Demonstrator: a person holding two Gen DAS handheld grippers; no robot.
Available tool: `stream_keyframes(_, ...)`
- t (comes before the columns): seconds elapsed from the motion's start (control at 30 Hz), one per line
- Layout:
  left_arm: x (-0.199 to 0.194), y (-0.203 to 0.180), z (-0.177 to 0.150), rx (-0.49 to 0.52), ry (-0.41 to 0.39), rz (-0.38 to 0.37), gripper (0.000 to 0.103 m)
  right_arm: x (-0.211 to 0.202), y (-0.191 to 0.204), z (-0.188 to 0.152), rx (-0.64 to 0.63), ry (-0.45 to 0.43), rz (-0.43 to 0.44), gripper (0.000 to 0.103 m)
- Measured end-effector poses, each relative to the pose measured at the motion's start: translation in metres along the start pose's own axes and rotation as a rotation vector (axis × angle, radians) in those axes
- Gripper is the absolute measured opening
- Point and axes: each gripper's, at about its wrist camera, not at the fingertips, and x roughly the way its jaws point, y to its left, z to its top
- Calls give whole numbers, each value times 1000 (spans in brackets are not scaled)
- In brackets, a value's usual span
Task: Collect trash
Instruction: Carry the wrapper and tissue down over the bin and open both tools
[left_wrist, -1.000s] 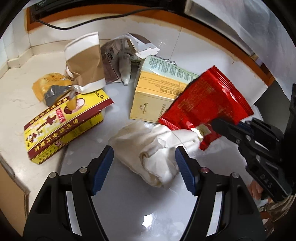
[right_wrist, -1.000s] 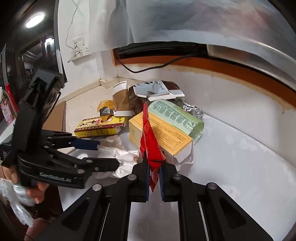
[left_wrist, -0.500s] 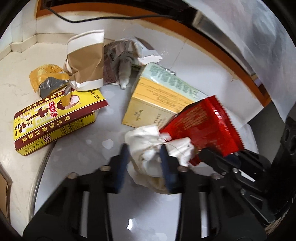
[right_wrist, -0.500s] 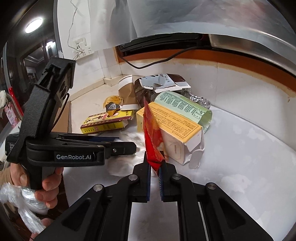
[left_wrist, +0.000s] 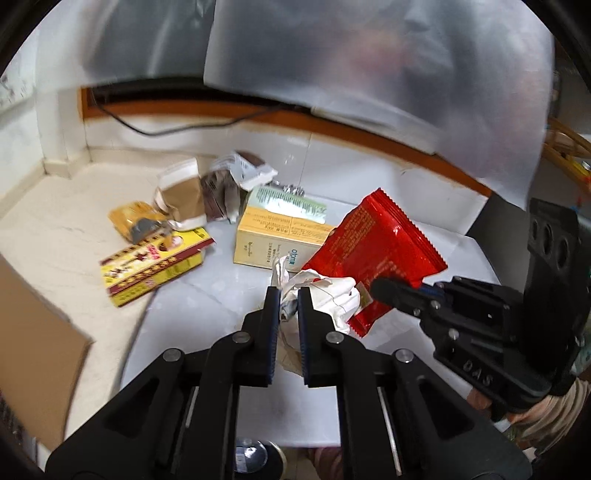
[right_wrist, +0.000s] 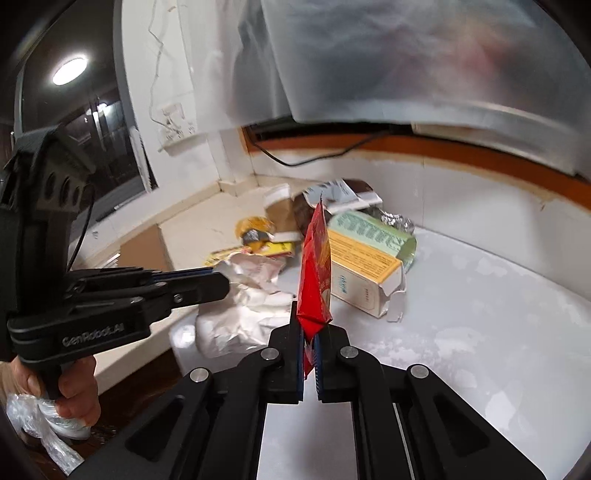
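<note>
Both of our grippers have come up off the counter since a second ago, and our left gripper (left_wrist: 287, 295), whose jaws were spread around the crumpled white paper (left_wrist: 325, 291), has just been closing and now pinches that paper between its pads, lifted clear of the surface. Our right gripper (right_wrist: 309, 332) is clamped on the bottom edge of the red snack wrapper (right_wrist: 314, 258), which stands upright above its jaws. Behind them we see the glossy white countertop (right_wrist: 480, 314) curving round to a paler, matt stone section in the corner (left_wrist: 55, 229). On it lie a yellow-and-green carton (left_wrist: 280, 236) on its side, a yellow-and-red box (left_wrist: 151, 269), a flattened brown paper cup (left_wrist: 181, 195), an orange packet (left_wrist: 136, 221) and some torn packaging (left_wrist: 243, 173). An orange-brown trim (right_wrist: 480, 162) runs along the white tiled wall with a black cable (left_wrist: 166, 129) below it. Frosted plastic sheeting (left_wrist: 369, 55) hangs overhead, and a ceiling lamp (right_wrist: 70, 70) reflects in a dark window at the left.
</note>
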Motion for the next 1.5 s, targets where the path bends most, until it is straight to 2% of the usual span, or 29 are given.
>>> stream_keyframes(0.2,-71,-7,-21,32,-53,41,7,-52,43,-8,-29,-39,54,4)
stream_keyframes(0.4,-124,-6,-68,45,-51,104,7,-83,96,-44,-96,-15,113,4)
stream_keyframes(0.6,-131,9,-126,-3,13,153,7,-80,137,-105,-178,67,136,4)
stream_keyframes(0.87,-84,34,-210,-101,169,190,7,-22,164,-206,-266,235,124,4)
stream_keyframes(1.1,-4,67,-269,-196,341,206,7,69,142,-289,-195,475,119,4)
stream_keyframes(1.3,70,98,-319,-240,502,236,7,135,117,-342,-122,613,112,4)
stream_keyframes(1.5,124,115,-356,-231,622,249,7,193,105,-373,-67,693,124,4)
